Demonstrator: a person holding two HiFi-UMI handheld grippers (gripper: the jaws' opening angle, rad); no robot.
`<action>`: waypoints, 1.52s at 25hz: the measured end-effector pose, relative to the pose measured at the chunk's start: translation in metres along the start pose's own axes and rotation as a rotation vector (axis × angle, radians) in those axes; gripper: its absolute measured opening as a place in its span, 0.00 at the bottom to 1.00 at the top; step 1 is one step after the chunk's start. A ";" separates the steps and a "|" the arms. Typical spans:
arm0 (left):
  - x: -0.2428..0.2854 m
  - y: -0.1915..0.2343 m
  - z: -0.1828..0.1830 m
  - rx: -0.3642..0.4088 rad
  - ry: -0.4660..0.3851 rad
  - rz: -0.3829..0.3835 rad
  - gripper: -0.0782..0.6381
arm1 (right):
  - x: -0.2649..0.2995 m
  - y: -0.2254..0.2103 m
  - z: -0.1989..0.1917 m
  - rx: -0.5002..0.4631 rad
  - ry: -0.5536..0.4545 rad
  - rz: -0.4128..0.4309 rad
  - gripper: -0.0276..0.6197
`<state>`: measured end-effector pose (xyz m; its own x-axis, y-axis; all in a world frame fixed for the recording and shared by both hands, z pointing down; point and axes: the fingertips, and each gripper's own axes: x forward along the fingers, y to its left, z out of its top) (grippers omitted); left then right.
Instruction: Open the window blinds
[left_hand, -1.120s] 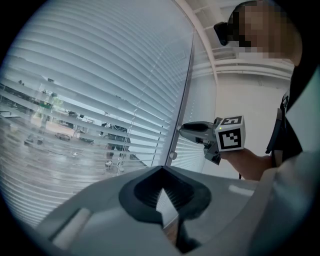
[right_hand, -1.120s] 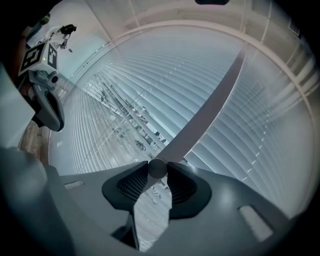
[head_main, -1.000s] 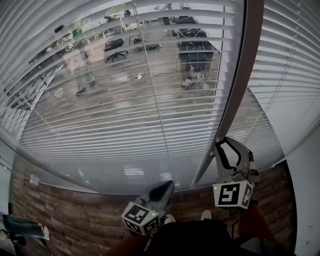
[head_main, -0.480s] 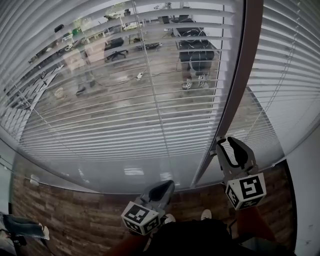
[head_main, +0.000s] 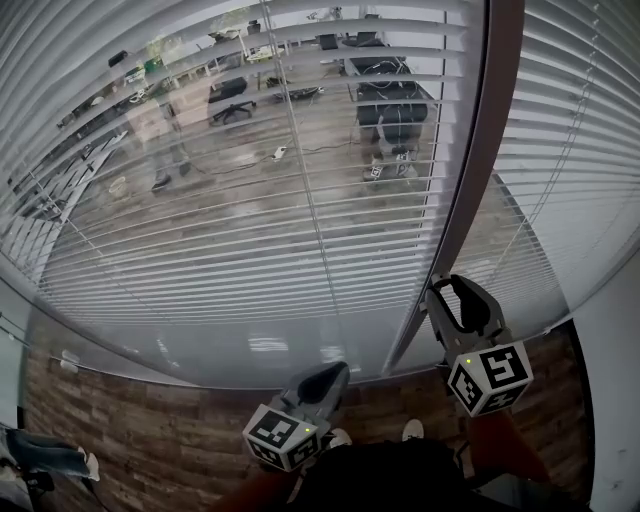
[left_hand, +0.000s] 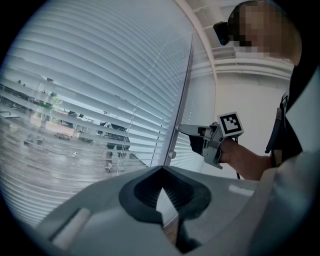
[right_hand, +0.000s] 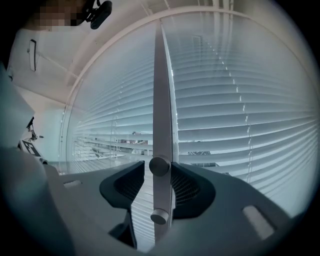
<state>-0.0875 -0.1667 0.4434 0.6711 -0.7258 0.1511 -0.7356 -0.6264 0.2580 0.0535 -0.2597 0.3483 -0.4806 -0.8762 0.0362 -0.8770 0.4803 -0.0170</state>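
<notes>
Lower right of the head view: my right gripper (head_main: 452, 292) is nosed up to the post (head_main: 482, 150) that splits the window. Its jaws have just been opening. They now stand apart with the upper knob (right_hand: 159, 166) between the pads, and as far as I can see it isn't pinched. A lower knob (right_hand: 159, 216) sits below it on the same post. My left gripper (head_main: 333, 370), bottom centre, is clenched on nothing and sits short of the window.

Likely step: take the knob again and twist.
- Keep the knob centred between the pads and close squarely.
- Roll about the knob's own axis without dragging sideways along the post.
- Watch the slats for response.

The window blinds (head_main: 250, 210) fill the upper two thirds of the head view.
- Each slat's long axis runs side to side across the frame, and the slats stack up the window.
- Left of the post they lie flat enough to see through.
- The right panel (head_main: 585, 150) reads whiter, probably more closed.
- In the right gripper view the post runs top to bottom, and the knob points out of it towards my jaws.
</notes>
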 end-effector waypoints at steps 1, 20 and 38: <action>-0.002 0.000 -0.002 -0.001 0.000 -0.001 0.11 | -0.001 0.001 -0.002 -0.008 0.006 -0.007 0.33; 0.001 0.000 0.004 -0.009 0.000 0.003 0.11 | 0.000 -0.001 0.002 -0.116 0.040 -0.024 0.28; 0.021 0.006 0.003 -0.009 0.001 -0.001 0.11 | 0.015 -0.008 0.004 -0.472 0.062 -0.084 0.27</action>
<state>-0.0781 -0.1872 0.4456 0.6717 -0.7250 0.1524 -0.7343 -0.6244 0.2663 0.0533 -0.2767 0.3453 -0.3944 -0.9156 0.0779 -0.8089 0.3861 0.4434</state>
